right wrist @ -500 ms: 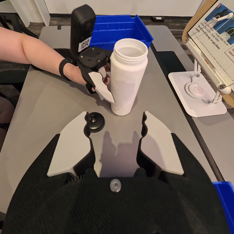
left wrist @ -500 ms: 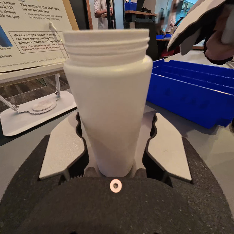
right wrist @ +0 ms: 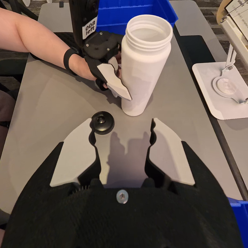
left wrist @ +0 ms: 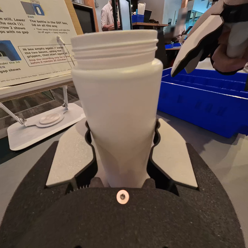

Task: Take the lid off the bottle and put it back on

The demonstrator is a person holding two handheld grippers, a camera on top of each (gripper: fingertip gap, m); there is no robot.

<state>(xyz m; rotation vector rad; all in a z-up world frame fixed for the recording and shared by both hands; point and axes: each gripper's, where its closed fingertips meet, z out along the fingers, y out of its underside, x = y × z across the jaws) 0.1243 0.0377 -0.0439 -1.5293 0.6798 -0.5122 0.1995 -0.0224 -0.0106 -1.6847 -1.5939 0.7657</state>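
Grey table (right wrist: pixel 67 107), dark wood-look floor (left wrist: pixel 26 102), desks (left wrist: pixel 147 24) behind.

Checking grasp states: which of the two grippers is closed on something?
The left gripper, shut on the white bottle. The right gripper is open and empty, above the table.

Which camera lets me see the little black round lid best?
The right wrist view: the round black lid lies on the grey table, beside the open right gripper. The left wrist view doesn't show it.

Printed instruction sheet (left wrist: pixel 33 40) on a white stand (left wrist: pixel 40 128): headings, body text, boxed note, readable. White sticker (right wrist: pixel 90 28) on the left gripper (right wrist: pixel 120 85) body: a number and a word, readable.
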